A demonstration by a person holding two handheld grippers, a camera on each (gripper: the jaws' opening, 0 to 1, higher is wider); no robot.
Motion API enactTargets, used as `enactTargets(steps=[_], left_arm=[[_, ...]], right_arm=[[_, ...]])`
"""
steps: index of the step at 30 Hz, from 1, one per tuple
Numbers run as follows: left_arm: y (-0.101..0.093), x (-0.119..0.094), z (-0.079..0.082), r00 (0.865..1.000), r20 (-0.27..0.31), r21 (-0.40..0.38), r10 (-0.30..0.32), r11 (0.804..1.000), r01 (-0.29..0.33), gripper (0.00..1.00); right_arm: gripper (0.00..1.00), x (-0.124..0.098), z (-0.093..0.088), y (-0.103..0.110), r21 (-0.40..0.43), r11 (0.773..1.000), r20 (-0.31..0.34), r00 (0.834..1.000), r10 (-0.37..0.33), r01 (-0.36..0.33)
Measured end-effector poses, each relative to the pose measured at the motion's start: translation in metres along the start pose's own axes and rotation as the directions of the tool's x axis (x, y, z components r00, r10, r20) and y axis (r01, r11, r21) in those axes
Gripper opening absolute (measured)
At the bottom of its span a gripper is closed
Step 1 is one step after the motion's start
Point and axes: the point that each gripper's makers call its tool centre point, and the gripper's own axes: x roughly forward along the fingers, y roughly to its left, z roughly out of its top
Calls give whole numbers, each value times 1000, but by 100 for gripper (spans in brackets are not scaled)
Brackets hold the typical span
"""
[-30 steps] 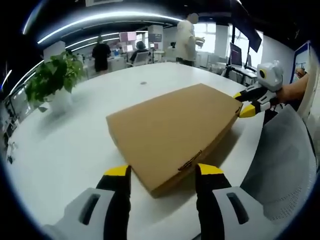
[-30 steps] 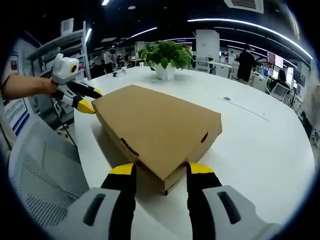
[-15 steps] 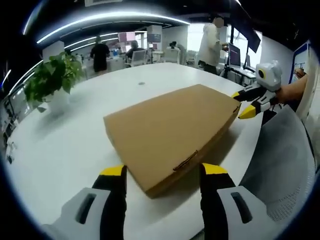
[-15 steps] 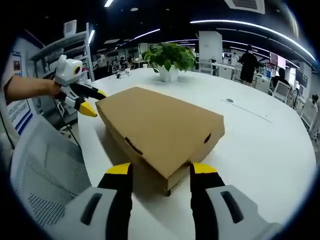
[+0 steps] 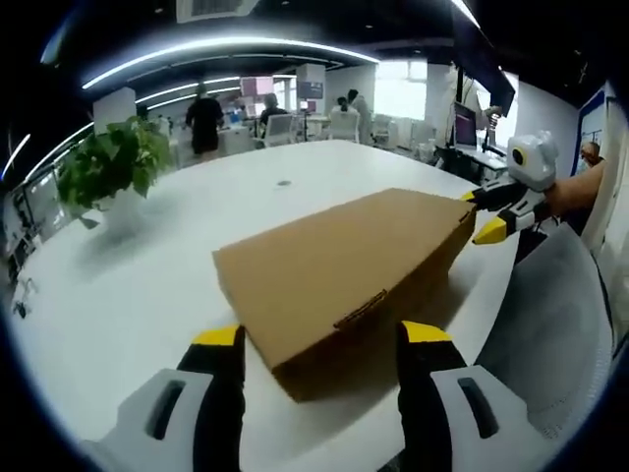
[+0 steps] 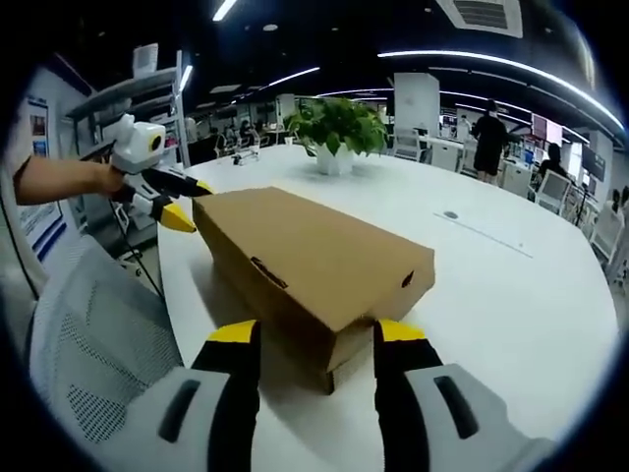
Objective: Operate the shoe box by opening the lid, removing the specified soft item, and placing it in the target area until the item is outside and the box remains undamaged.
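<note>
1. Office desks and a potted plant lie behind the white table in the left gripper view. The shoe box, lid shut, rests flat; the left gripper straddles one corner, jaws apart, holding nothing, likely to steady it.
2. Right gripper view: the right gripper brackets the opposite corner, jaws spread, empty, level with the table.

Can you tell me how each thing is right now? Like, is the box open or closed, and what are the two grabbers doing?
shoe box: lid closed, lying flat on the white table, looks undamaged
left gripper: open, jaws astride one corner of the box
right gripper: open, jaws astride the opposite corner
potted plant: upright on the table, beyond the box
mesh chair: unoccupied, beside the table
</note>
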Motion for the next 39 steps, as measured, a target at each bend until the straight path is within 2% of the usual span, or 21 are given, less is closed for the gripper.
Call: enactTargets(steps=[20,29,39], left_arm=[[6,-13,51,997,78,33,-10,999,7,66],[21,-11,69,995,94,50,23,998,-28,57],[46,-6,84,991,105,58,85,994,-91,40]], right_arm=[[39,-13,49,-14,-46,999,94,995,-19,23],[40,-13,70,-23,-58,998,125,992,-25,32],[39,-10,86,-35,-82,996,140,990,-28,39]])
